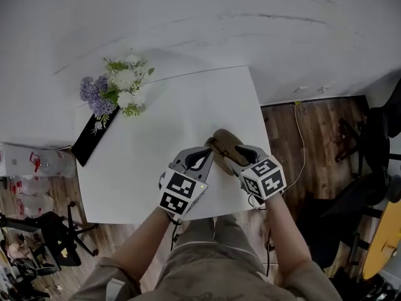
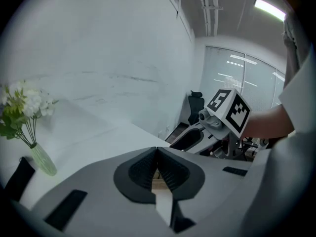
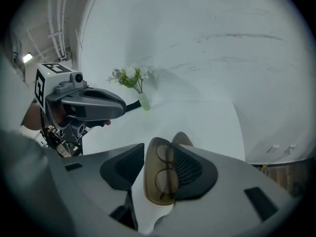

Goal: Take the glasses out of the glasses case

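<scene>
Both forearms reach out over the near edge of the table (image 1: 156, 143). Each gripper tilts downward and angles inward, so the two converge on the glasses case (image 1: 224, 144), which is by the right edge, toward the near right corner. The left gripper (image 1: 207, 152) has its jaws pressed together at the tips with nothing pinched, just beside the case. The right gripper (image 1: 233, 158) has its jaws spread wide around the case, which is against one pad and clear of the other. Only the right gripper view looks inside: the case is open, and the glasses (image 3: 165, 169) lie in its tan shell. Flowers (image 1: 119, 83) stand at the far left corner.
</scene>
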`<state>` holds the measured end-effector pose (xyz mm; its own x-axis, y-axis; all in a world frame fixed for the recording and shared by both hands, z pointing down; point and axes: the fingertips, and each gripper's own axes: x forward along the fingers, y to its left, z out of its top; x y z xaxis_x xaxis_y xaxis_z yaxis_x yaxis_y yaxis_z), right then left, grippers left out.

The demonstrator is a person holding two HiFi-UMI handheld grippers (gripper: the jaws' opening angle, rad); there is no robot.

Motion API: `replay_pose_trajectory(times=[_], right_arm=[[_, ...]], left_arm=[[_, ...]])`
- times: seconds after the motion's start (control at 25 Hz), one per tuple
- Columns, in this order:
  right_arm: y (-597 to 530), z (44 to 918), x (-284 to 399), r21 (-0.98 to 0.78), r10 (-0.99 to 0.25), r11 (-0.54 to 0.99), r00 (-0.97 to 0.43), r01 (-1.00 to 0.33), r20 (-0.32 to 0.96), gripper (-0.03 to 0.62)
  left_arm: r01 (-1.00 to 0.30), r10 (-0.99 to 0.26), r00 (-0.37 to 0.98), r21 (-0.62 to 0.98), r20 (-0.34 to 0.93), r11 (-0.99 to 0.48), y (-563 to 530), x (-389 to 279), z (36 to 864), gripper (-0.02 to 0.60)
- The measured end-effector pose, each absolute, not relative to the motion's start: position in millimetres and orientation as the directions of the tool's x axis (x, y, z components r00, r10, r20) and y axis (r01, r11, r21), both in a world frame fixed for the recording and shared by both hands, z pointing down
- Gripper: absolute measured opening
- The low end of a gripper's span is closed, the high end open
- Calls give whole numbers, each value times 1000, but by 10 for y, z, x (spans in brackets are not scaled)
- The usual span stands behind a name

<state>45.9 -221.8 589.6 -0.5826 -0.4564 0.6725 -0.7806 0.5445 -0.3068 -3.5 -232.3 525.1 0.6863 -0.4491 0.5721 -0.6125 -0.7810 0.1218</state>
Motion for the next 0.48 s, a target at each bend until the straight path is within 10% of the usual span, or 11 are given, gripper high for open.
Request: replay_pose_trajectory(times=[0.48], right_arm=[[-2281,6522,463,-265,-371,561,-524,-784,767,193]], left_arm=[[-627,-330,643,228,690,-745,-2344,89,6174,17]])
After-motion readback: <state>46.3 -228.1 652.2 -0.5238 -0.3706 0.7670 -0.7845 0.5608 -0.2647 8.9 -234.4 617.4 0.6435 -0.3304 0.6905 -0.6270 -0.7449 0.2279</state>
